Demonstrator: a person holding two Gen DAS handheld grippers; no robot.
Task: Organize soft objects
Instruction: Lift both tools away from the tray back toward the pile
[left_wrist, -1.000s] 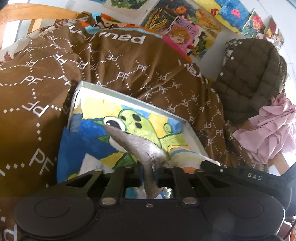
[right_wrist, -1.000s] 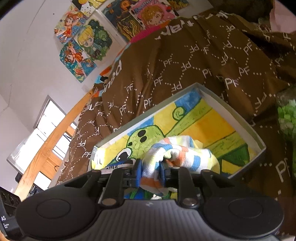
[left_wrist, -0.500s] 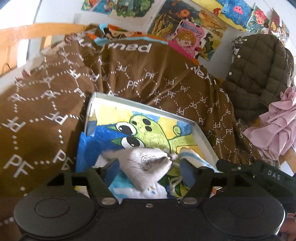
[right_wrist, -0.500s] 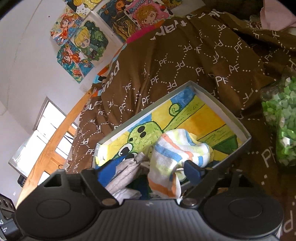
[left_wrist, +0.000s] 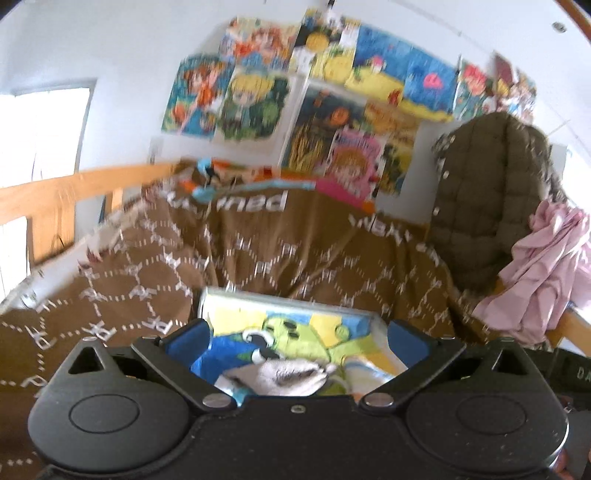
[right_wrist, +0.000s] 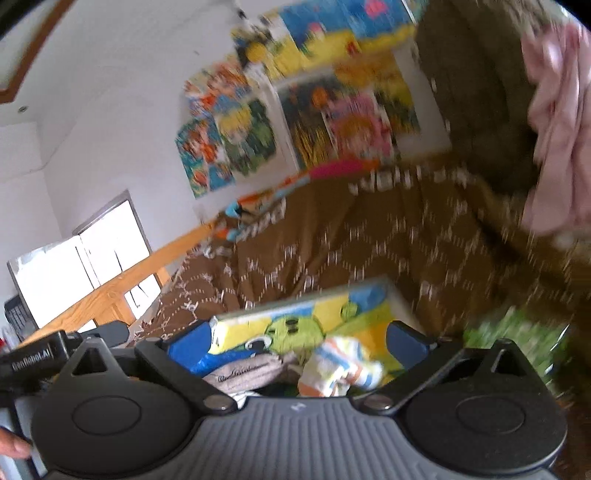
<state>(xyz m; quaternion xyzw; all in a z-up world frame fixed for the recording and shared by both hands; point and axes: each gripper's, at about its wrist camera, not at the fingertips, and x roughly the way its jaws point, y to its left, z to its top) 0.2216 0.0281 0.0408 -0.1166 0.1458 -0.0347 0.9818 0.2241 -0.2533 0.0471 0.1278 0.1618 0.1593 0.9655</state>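
Both jaws spreading wide and gripping nothing, we have our left gripper (left_wrist: 297, 341) and right gripper (right_wrist: 298, 341) above the painted box (right_wrist: 400, 301), where the striped sock (right_wrist: 338, 363) and grey sock (right_wrist: 245, 373) already lie, with the pink garment (left_wrist: 543, 273) beyond it apparently left.

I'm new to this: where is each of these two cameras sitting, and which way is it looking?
Left wrist view: sits on the left gripper, looking forward along its wide-apart, opening jaws over the box and grey sock toward the posters.
Right wrist view: sits on the right gripper, jaws likewise opening, over the striped sock; a hand shows at the lower left edge.
Shared: box, grey sock, brown blanket, posters.
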